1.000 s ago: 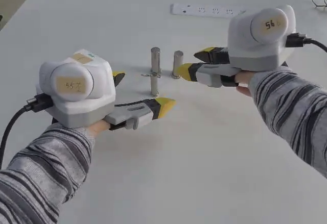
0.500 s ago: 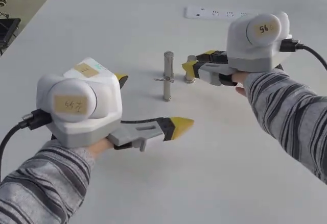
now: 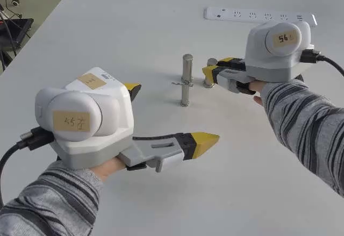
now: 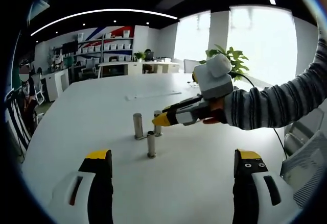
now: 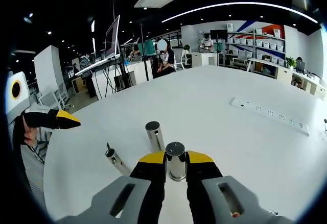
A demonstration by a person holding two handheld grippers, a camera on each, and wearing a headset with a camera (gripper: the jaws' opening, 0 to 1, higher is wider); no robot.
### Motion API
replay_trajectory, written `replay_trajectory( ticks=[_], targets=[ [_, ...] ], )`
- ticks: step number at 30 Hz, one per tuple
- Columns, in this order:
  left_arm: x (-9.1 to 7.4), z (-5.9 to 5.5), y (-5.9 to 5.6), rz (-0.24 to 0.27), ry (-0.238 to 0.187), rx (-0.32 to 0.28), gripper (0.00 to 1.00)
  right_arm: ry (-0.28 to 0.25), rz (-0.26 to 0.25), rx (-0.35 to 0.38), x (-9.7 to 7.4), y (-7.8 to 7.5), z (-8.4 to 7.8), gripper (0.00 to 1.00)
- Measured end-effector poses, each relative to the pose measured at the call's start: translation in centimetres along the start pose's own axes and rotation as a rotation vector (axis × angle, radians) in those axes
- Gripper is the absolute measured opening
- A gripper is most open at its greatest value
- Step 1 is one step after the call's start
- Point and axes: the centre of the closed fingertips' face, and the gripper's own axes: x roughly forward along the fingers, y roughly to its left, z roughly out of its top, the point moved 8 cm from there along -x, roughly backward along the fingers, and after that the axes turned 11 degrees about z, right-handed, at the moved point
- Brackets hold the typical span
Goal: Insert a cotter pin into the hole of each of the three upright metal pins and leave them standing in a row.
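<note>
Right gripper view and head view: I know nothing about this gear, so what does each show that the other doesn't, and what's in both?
Right gripper view: the right gripper shut on one metal pin, close up, and an office with people behind. Head view: paper labels atop both grippers, cables, striped sleeves. Both: the three pins, a cotter pin through one, the left gripper, the power strip, the white table.
</note>
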Motion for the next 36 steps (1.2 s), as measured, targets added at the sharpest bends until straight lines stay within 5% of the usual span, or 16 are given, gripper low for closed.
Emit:
replay_trajectory(
  ticks=[5,18,36],
  targets=[
    [-0.4,-0.3,0.0,0.013,0.03,0.07,0.99,-0.001,-0.009,-0.031,-0.1,0.3,-0.1,0.09],
    [-1.0,0.2,1.0,0.056,0.004,0.043,0.98,0.038,-0.078,-0.065,-0.8,0.7,0.2,0.08],
    [-2.1,0.3,0.0,0.029,0.008,0.063,0.97,0.048,-0.16,-0.034,-5.8,3.5,-1.7,0.08]
  ],
)
